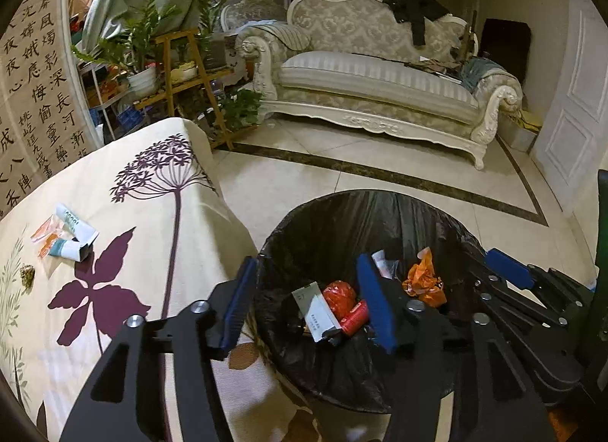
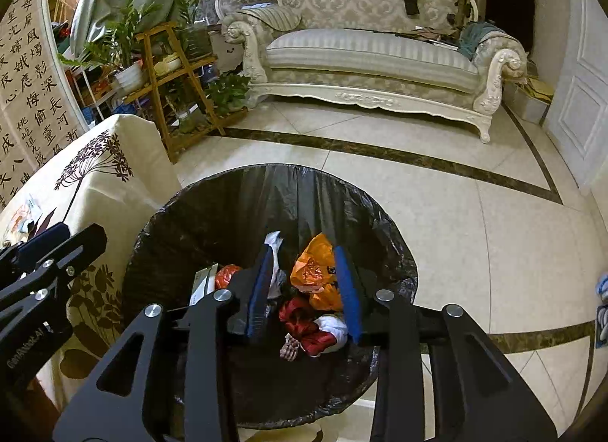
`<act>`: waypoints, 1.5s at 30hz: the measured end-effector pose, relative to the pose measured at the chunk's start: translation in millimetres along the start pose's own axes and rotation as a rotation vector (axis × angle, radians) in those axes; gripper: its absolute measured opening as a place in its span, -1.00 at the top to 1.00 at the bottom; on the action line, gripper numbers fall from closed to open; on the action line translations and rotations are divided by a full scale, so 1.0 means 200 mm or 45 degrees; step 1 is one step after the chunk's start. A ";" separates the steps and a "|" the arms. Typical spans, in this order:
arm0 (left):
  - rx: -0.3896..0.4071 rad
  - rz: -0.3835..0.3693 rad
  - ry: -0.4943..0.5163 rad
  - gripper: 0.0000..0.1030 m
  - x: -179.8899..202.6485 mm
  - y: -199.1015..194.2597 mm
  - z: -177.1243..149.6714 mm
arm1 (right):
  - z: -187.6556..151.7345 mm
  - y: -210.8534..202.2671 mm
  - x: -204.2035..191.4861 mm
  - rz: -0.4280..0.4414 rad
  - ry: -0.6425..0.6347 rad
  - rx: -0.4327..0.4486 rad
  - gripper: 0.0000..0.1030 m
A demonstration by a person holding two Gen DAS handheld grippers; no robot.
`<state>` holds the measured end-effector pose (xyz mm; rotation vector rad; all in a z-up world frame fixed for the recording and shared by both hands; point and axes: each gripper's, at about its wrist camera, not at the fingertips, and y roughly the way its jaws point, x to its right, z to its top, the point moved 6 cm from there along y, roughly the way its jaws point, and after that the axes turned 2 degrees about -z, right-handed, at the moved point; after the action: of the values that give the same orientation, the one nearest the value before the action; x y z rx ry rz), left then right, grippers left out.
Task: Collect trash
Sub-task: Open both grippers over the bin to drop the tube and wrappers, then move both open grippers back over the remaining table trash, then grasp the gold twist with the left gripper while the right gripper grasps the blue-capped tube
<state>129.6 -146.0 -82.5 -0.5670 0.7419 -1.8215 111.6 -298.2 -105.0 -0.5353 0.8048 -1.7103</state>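
Observation:
A bin lined with a black bag [image 1: 380,197] [image 2: 266,170] stands on the floor beside the table. My left gripper [image 1: 307,271] hangs open over its left rim, pads bare. Below it in the bin lie a white carton [image 1: 317,312] and red wrappers [image 1: 342,299]. My right gripper [image 2: 304,255] is over the bin's middle, jaws apart. An orange plastic wrapper [image 2: 313,271] [image 1: 423,282] shows between them, clear of the left pad. Red and white trash [image 2: 315,328] lies underneath. On the table remain two small tubes [image 1: 76,231], orange sachets [image 1: 45,231] and a brown lump [image 1: 27,274].
The table wears a cream cloth with purple flowers [image 1: 125,282] [image 2: 98,183], tight against the bin. Tiled floor [image 2: 475,236] spreads beyond it to an ornate sofa [image 1: 380,81]. A wooden plant stand [image 1: 190,73] sits behind the table, a white door [image 2: 577,100] at the right.

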 end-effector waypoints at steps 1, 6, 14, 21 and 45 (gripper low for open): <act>0.003 0.007 -0.006 -0.16 0.00 -0.01 0.00 | 0.00 -0.01 0.00 0.000 0.000 0.002 0.34; 0.011 0.025 -0.045 -0.33 -0.08 -0.05 0.00 | 0.02 -0.04 -0.04 0.027 -0.006 0.019 0.22; 0.041 0.108 -0.143 -0.38 -0.32 -0.17 -0.01 | 0.06 -0.10 -0.26 0.124 -0.081 0.043 0.20; 0.039 0.246 -0.261 -0.39 -0.66 -0.26 -0.10 | 0.05 -0.12 -0.56 0.228 -0.204 0.032 0.20; -0.090 0.444 -0.520 -0.40 -1.52 -0.19 -0.20 | 0.09 -0.01 -1.40 0.475 -0.464 -0.061 0.19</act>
<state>182.9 157.4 -94.8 -0.7745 0.5834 -1.3080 201.8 -33.5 -77.8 -0.6609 0.6353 -1.2093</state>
